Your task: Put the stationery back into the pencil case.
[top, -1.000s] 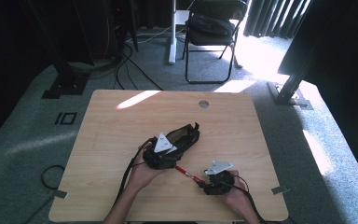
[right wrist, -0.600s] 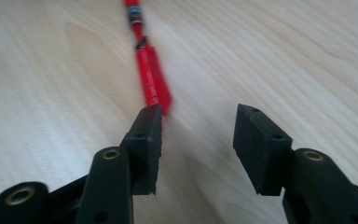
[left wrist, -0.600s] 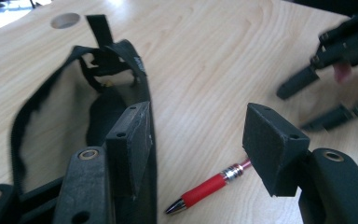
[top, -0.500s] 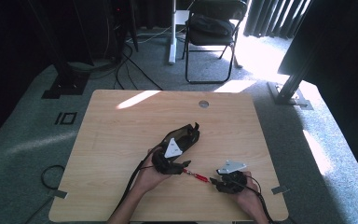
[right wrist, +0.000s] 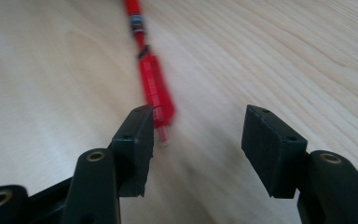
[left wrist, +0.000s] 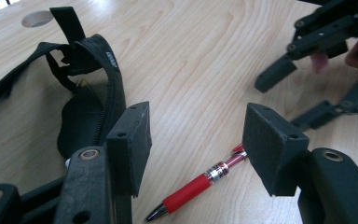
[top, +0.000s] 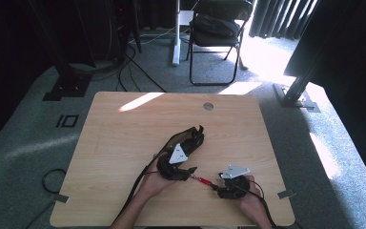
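Red pen (left wrist: 200, 186) lies flat on wooden table (top: 124, 129), between both grippers, just beside open black pouch (top: 187, 140). Left gripper (left wrist: 196, 149) jaws apart; right gripper (right wrist: 198, 140) jaws apart, empty. Likely step: picking pen up; next needs closing on barrel.

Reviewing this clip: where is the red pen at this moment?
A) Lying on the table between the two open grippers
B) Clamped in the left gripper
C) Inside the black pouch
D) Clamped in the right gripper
A: the red pen lies flat on the wooden table, with the left gripper and the right gripper both open and neither closed on it.
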Tool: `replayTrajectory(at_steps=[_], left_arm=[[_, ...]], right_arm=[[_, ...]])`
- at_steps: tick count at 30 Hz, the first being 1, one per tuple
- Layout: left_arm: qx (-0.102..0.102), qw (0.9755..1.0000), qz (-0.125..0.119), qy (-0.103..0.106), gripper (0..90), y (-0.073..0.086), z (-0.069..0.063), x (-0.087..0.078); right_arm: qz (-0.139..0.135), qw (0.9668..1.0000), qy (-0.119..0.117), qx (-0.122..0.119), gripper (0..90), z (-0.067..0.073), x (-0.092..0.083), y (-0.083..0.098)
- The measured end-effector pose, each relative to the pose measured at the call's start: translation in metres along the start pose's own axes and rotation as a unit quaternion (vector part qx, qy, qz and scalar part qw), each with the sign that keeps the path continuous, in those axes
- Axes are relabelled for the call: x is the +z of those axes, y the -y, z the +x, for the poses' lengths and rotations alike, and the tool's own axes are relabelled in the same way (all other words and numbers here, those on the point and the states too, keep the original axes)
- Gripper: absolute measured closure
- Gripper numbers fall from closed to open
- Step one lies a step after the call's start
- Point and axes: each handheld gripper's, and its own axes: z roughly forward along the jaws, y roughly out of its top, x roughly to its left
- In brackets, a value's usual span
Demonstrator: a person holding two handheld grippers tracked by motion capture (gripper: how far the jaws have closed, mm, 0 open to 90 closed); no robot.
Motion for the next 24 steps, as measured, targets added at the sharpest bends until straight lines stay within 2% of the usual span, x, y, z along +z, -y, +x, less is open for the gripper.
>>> replayTrajectory(at_steps=[8, 12, 17, 21, 24], left_arm=[[0.006, 0.9999, 0.010, 0.011, 42.8, 0.002, -0.004, 0.009], [0.012, 0.9996, 0.022, 0.016, 43.5, 0.004, -0.009, 0.018], [0.012, 0.9992, 0.033, 0.022, 44.0, 0.006, -0.012, 0.028], [0.016, 0.9988, 0.042, 0.019, 46.1, 0.009, -0.014, 0.035], [0.013, 0.9987, 0.044, 0.021, 48.1, 0.013, -0.014, 0.040]], right_arm=[[0.000, 0.9984, 0.057, 0.008, 44.0, -0.014, 0.011, -0.008], [-0.004, 0.9979, 0.063, 0.013, 45.8, -0.021, 0.015, -0.011], [-0.014, 0.9967, 0.073, 0.033, 47.2, -0.029, 0.020, -0.013], [-0.020, 0.9962, 0.064, 0.056, 47.3, -0.038, 0.023, -0.013], [-0.022, 0.9954, 0.068, 0.065, 47.2, -0.041, 0.022, -0.012]])
